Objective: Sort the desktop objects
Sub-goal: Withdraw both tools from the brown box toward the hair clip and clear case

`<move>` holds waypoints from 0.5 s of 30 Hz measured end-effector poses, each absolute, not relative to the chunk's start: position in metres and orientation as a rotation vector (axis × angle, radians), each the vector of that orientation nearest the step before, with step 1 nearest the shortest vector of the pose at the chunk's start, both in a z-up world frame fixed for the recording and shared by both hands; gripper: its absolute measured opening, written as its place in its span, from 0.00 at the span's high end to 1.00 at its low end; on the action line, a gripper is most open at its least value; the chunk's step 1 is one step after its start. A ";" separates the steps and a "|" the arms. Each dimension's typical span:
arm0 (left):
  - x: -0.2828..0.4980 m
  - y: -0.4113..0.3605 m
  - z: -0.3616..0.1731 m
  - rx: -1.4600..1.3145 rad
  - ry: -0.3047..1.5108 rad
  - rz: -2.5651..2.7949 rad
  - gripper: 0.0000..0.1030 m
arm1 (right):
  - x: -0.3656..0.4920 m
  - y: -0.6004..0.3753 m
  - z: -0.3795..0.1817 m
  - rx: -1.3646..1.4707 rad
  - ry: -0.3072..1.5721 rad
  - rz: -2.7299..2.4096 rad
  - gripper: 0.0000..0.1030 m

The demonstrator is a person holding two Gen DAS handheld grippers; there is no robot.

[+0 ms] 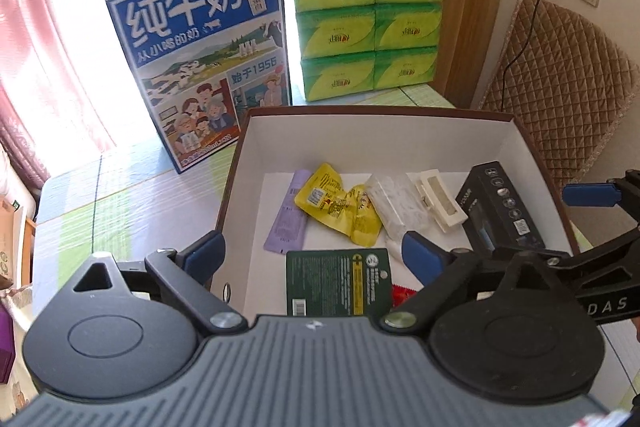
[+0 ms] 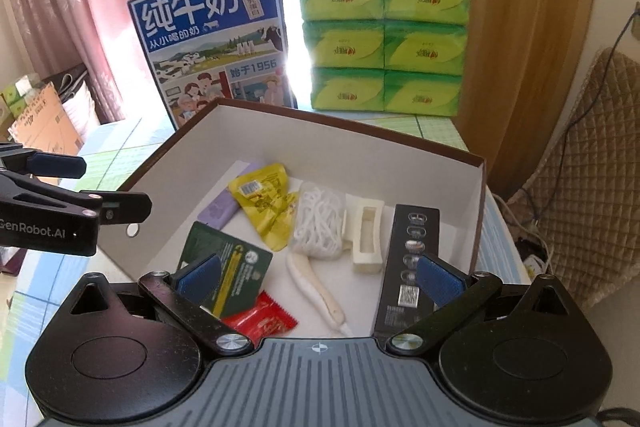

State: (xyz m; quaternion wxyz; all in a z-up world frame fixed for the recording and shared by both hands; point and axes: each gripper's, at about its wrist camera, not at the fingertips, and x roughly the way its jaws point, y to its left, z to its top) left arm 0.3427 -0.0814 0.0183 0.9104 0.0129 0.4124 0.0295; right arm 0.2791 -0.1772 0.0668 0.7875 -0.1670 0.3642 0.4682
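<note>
The right tool (image 2: pixel 320 277) hangs spread and empty over the near end of the white-lined box (image 2: pixel 400 155), its body cutting off a red sachet (image 2: pixel 262 319) and the dark green card (image 2: pixel 228 267). Further in lie a black carton (image 2: pixel 412 231), yellow pouches (image 2: pixel 264 203) and a half-hidden lilac packet (image 2: pixel 218 207). The left tool (image 1: pixel 316 255) is likewise spread, empty. Behind on the bench (image 1: pixel 120 187) stand a milk carton (image 1: pixel 200 59) and tissue packs (image 1: pixel 368 23).

box (image 2: pixel 320 151): matt white card | yellow pouch (image 2: pixel 266 205): glossy plastic
</note>
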 end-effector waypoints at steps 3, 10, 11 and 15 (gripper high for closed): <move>0.324 -0.083 0.027 0.010 0.831 0.071 0.09 | 0.268 -0.186 0.074 -0.359 0.775 1.002 0.02; 0.283 -0.081 0.043 -0.034 0.790 0.085 0.07 | 0.243 -0.207 0.089 -0.332 0.767 1.002 0.02; 0.278 -0.080 0.045 -0.039 0.787 0.087 0.07 | 0.240 -0.210 0.091 -0.329 0.768 0.999 0.02; 0.258 -0.079 0.047 -0.047 0.785 0.105 0.07 | 0.226 -0.221 0.095 -0.328 0.776 0.991 0.02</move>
